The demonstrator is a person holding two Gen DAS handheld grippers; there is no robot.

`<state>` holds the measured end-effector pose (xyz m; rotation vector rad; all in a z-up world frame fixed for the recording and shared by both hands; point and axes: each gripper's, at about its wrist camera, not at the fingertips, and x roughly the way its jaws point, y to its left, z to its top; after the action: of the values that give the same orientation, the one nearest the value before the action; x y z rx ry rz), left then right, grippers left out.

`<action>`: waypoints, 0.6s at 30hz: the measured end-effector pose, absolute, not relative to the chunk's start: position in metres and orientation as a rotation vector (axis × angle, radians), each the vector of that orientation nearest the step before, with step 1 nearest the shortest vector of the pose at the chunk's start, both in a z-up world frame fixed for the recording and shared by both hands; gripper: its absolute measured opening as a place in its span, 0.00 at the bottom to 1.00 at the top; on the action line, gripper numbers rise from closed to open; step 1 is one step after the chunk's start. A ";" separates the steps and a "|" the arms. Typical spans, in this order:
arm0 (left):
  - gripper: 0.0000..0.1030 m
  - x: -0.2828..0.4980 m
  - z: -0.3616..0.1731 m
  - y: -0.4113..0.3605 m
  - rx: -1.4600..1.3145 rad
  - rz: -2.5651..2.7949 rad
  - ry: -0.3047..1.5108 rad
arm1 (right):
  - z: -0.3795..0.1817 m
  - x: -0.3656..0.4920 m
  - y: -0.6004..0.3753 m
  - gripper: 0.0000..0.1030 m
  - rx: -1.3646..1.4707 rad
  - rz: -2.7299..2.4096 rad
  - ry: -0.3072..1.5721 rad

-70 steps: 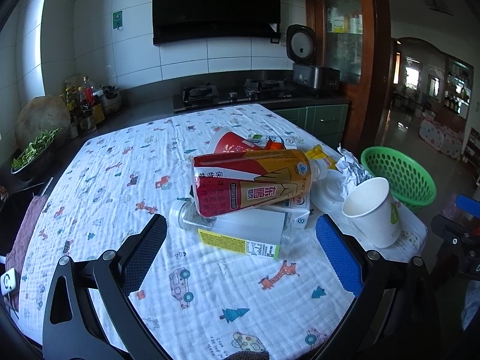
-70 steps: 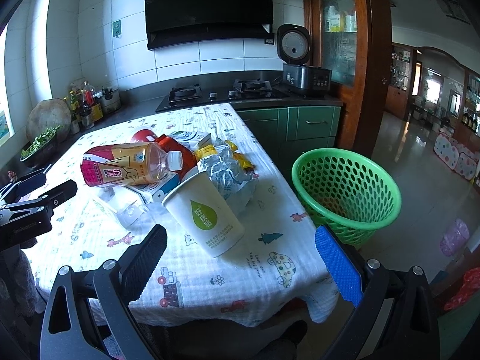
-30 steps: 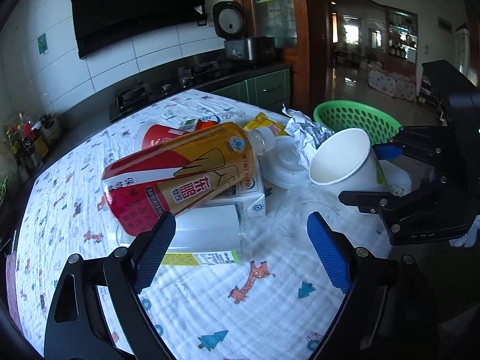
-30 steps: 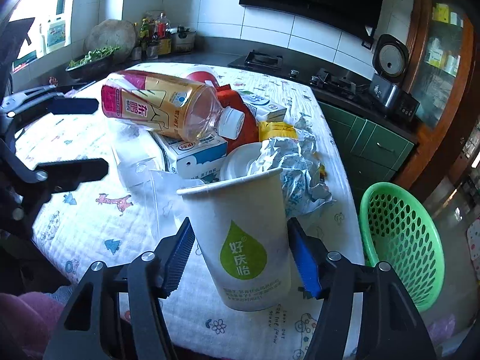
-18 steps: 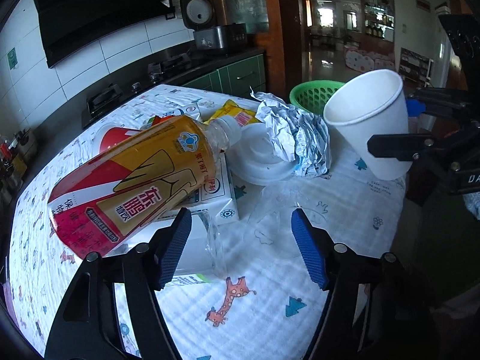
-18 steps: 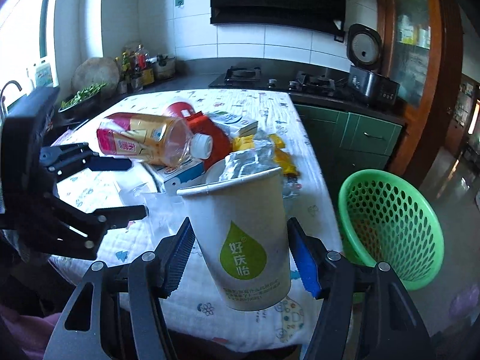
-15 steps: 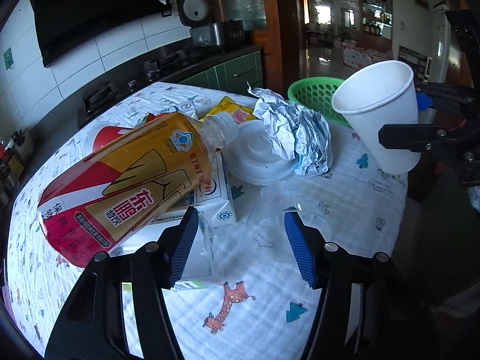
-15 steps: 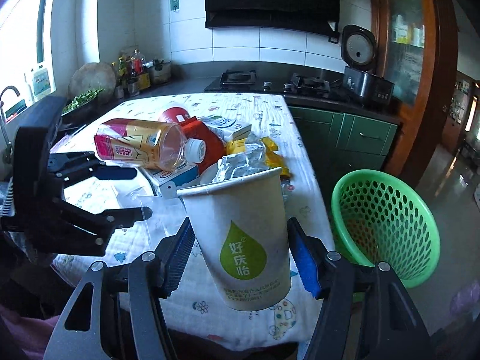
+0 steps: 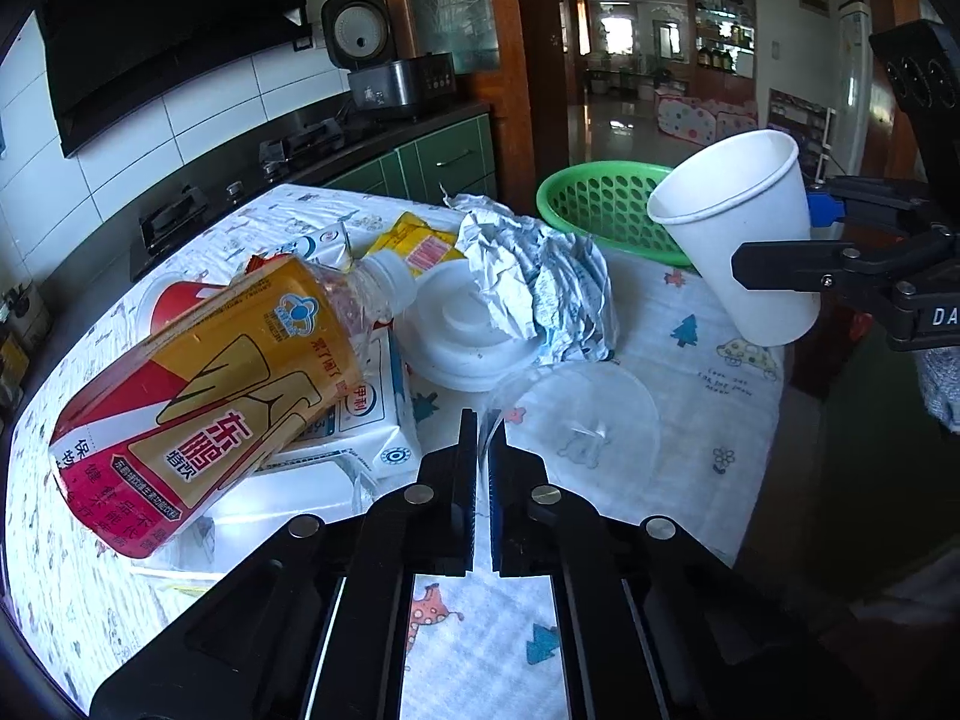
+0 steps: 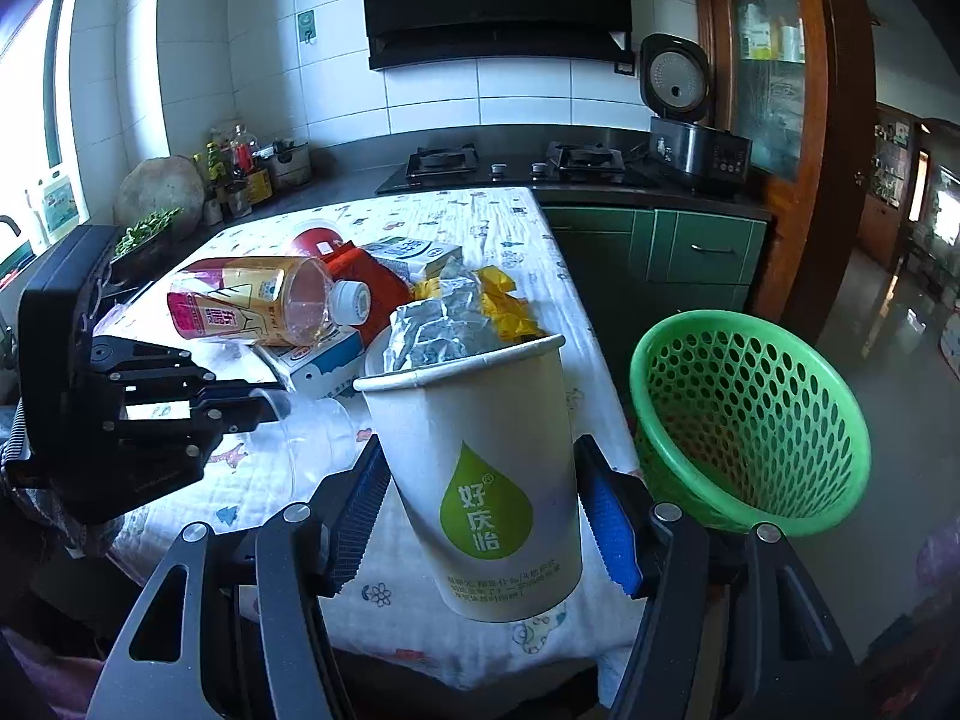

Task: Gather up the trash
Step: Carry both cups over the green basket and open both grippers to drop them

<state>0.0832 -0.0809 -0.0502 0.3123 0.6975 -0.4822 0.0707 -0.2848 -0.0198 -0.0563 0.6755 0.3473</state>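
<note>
Right gripper (image 10: 480, 504) clamped on a white paper cup (image 10: 486, 474) with a green drop logo, pads pressed against both sides. Cup held upright, slightly tilted, lifted off the table (image 10: 516, 228); seen in the left wrist view at (image 9: 741, 240), out past the table edge, in front of the green basket (image 9: 600, 204).

Left gripper (image 9: 483, 468) pinched nearly shut on the rim of a clear plastic cup (image 9: 576, 414) lying on its side on the patterned cloth. Thin wall of that cup caught between the two pads. Same grip visible from the right wrist view, clear cup at (image 10: 318, 438), just beside the paper cup.

Green basket (image 10: 750, 414) on the floor beside the table, mouth tipped toward the camera; contents not discernible.

Rest of the pile on the cloth, close together: tea bottle (image 9: 204, 384) with orange and red label, lying tilted on top of a white milk carton (image 9: 366, 420); white plastic lid (image 9: 462, 336) just beyond; crumpled foil wrapper (image 9: 540, 282) resting on the lid; yellow snack packet (image 9: 414, 246) behind; red bowl (image 9: 180, 306) partly hidden by the bottle.

Background: gas hob (image 10: 516, 165) and rice cooker (image 10: 684, 120) on the dark counter.
</note>
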 end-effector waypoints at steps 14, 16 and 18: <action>0.01 0.086 0.002 -0.111 0.262 -0.553 0.624 | -0.014 0.105 -0.363 0.59 0.022 0.135 0.672; 0.01 0.096 0.008 -0.122 0.249 -0.561 0.615 | -0.017 0.119 -0.377 0.59 0.032 0.105 0.683; 0.01 0.105 0.012 -0.132 0.244 -0.569 0.607 | -0.024 0.136 -0.392 0.59 0.040 0.080 0.693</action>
<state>0.1047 -0.1322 0.0121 0.2444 0.6067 -0.5693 0.1365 -0.3920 -0.0235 0.0396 0.6926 0.0804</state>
